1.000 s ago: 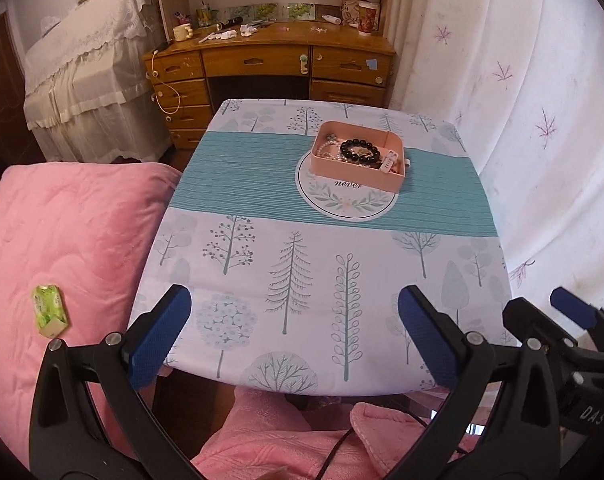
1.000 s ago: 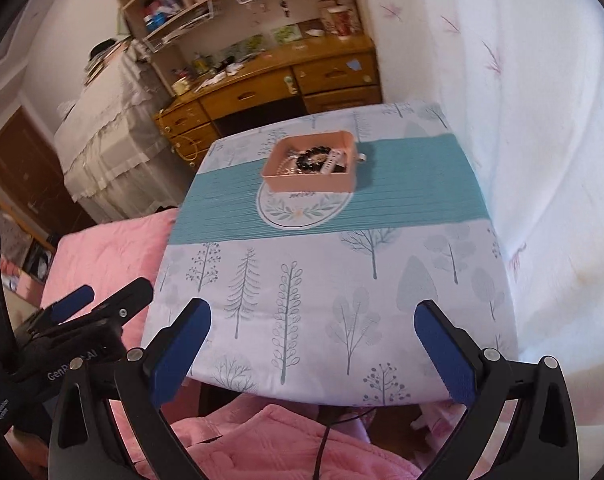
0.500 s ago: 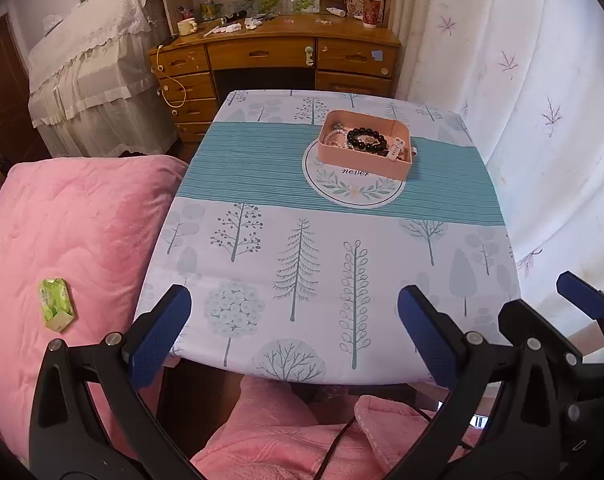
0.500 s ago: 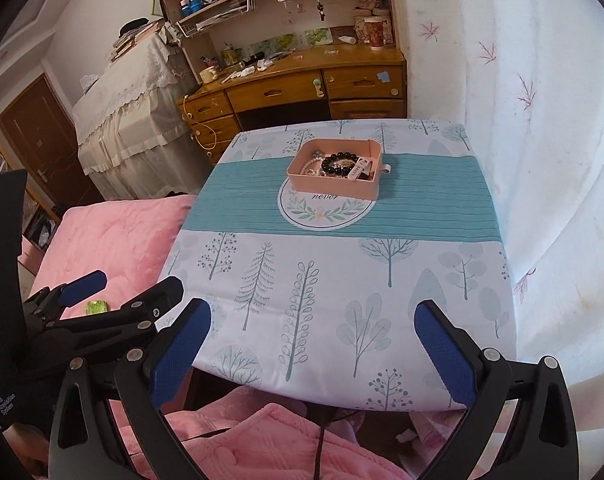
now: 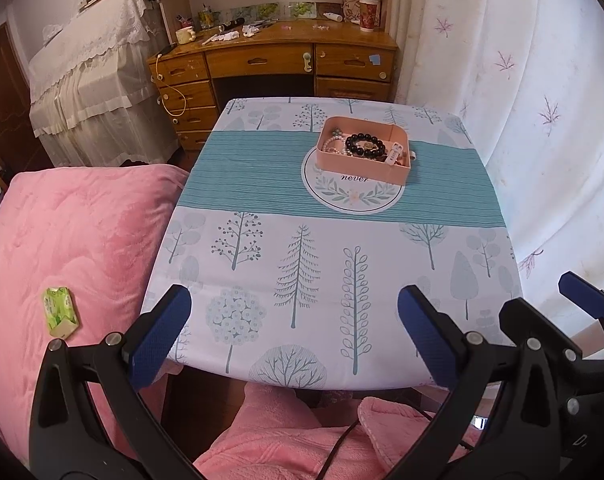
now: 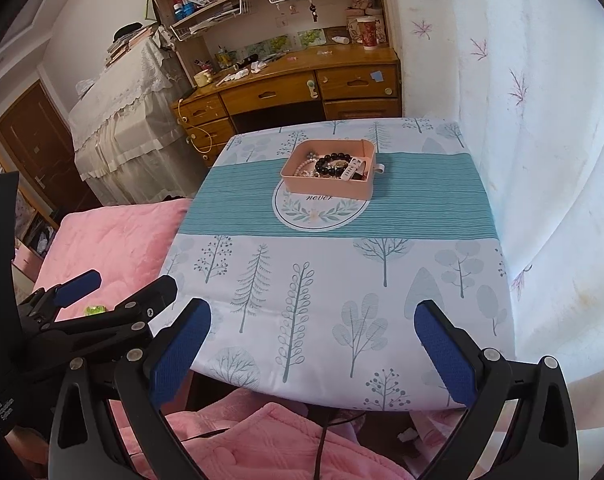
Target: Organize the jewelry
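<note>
A pink tray [image 5: 359, 169] stands on the far half of the table [image 5: 325, 264], on the teal band of the cloth. In it lie a black bead bracelet [image 5: 363, 145], a pale pearl strand [image 5: 333, 145] and a white tag [image 5: 395, 154]. The tray also shows in the right wrist view [image 6: 325, 189]. My left gripper [image 5: 294, 334] is open and empty at the table's near edge. My right gripper [image 6: 313, 354] is open and empty beside it, to its right.
A pink quilt [image 5: 66, 248] lies left of the table with a green packet [image 5: 60, 312] on it. A wooden desk [image 5: 278, 64] stands behind the table. A white curtain [image 5: 541, 120] hangs along the right side.
Both grippers have swung and risen a little, so the table and tray sit nearer the middle of each view. Both stay open. The tray has not moved.
</note>
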Tool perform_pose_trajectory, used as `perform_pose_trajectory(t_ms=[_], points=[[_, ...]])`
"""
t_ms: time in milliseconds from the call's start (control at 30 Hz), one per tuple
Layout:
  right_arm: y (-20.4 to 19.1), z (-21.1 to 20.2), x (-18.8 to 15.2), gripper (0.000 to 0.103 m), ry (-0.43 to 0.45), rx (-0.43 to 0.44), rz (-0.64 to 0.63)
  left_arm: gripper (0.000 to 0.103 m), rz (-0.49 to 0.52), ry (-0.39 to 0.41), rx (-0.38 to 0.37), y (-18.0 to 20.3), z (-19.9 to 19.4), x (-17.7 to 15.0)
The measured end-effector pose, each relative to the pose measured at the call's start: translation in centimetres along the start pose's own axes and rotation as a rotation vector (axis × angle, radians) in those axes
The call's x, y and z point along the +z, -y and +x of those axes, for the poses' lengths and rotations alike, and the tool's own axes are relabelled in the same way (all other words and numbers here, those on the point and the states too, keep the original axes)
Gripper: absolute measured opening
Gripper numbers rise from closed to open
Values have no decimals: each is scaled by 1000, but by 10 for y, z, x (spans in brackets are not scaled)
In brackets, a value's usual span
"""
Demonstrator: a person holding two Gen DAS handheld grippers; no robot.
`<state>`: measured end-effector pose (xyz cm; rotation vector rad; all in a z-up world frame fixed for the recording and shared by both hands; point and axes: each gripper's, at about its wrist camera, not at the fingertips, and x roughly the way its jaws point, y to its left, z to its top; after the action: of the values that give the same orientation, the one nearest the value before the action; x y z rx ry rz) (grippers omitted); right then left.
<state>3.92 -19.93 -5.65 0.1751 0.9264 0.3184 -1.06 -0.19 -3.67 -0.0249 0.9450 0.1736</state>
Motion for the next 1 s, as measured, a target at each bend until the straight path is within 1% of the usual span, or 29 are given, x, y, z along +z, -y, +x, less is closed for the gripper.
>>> perform_pose_trajectory(t_ms=[800,1000], points=[[2,-2,2,103,-4,-4,3,103,7,-2,7,1,2,3],[6,-2,2,103,-7,-6,7,103,18,-9,4,-4,7,7]])
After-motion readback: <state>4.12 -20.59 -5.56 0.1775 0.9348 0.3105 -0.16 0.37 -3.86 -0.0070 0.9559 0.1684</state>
